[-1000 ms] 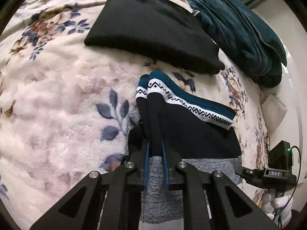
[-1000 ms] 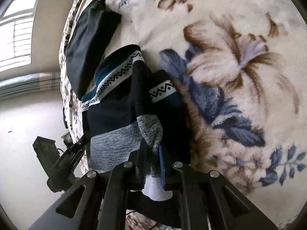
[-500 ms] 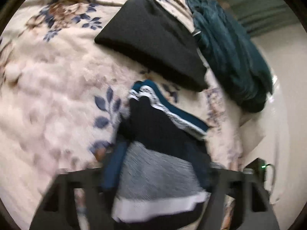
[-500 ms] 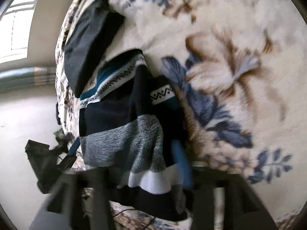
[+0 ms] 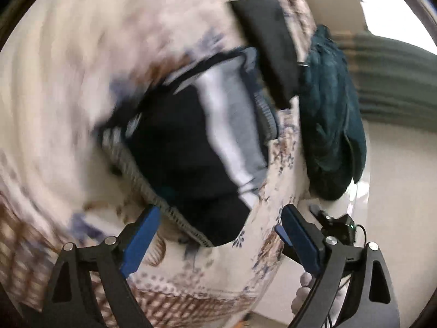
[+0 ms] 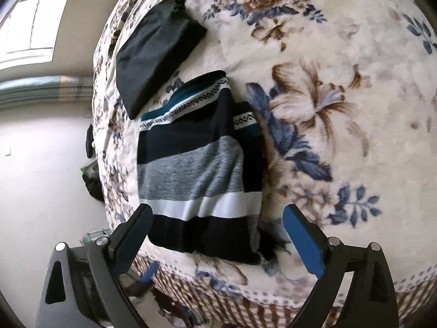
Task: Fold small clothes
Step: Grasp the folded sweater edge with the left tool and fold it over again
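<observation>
While both tongs [image 5: 218, 225] [image 6: 218, 222] are opening, released, the striped sweater [image 6: 191, 169] lies flat just beyond them.

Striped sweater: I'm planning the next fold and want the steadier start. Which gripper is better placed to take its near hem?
Probably right. The right gripper, jaws opening and empty, squarely frames the striped sweater in a sharp view; the left gripper's view is blurred and skewed.

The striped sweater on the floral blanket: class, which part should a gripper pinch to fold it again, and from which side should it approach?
Probably the dark hem corner nearest the blanket's edge. The striped sweater lies flat on the floral blanket, and its hem faces the right gripper, whose jaws are opening with nothing pinched. Come from the near side, angled downward, so one finger can slide under the edge.
</observation>
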Demonstrator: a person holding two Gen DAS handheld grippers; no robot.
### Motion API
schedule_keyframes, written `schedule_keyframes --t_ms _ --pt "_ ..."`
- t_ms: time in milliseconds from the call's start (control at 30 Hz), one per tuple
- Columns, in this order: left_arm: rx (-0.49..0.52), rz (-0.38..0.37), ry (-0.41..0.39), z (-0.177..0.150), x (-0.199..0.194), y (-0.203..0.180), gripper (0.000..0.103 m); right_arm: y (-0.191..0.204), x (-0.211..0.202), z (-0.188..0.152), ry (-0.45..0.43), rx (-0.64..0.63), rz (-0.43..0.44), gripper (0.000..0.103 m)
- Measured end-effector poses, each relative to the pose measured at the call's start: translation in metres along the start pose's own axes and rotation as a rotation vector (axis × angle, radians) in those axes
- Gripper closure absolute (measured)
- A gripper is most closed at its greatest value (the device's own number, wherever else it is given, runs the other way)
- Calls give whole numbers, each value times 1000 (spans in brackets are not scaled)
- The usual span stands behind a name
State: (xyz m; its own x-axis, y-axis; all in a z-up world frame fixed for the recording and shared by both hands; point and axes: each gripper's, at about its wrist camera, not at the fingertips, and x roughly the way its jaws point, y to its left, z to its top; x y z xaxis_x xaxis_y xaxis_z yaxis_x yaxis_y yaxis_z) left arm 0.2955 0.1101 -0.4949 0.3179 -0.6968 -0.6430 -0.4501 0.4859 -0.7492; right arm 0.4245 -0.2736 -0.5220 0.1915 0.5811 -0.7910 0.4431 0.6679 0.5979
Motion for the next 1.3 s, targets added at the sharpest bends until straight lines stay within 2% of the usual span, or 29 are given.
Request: schedule_keyframes --t_ms 67,100,167,233,367,467,600,800,933,1067,1133,1167,1200,1300 --pt "-33 -4 -28 -5 22 14 12 -6 1 5 6 -15 -21 5" --pt "-22 -21 -54 -5 30 16 12 -9 3 8 8 -17 -30 5" --pt "-1 -9 -97 -2 50 18 12 -15 11 19 18 -24 -45 5" --pt "-27 -27 -135 2 64 22 12 -19 23 31 36 -34 -66 5" --pt "-94 -67 -212 10 76 28 11 -29 56 67 96 -28 -30 5" --pt "-121 -66 -248 9 79 28 11 -36 86 93 134 -23 -15 5" --pt "-139 -74 -265 3 78 29 11 -41 123 117 173 0 29 3" --pt "-171 -134 -270 -5 77 47 11 -39 136 129 197 17 155 3" --pt "-169 -127 -272 5 85 45 11 -32 147 132 249 -8 172 3" --pt "-167 -77 -288 9 87 36 11 -23 157 132 275 -14 192 6" --pt "-142 -40 -303 6 85 31 15 -17 161 130 265 -38 182 26" --pt "-122 -27 -308 7 82 28 29 -14 163 128 269 -51 174 63" --pt "-86 -10 -305 10 80 24 38 -10 165 123 273 -56 175 77" --pt "-36 0 -279 23 69 19 41 -4 155 109 200 -74 178 83"
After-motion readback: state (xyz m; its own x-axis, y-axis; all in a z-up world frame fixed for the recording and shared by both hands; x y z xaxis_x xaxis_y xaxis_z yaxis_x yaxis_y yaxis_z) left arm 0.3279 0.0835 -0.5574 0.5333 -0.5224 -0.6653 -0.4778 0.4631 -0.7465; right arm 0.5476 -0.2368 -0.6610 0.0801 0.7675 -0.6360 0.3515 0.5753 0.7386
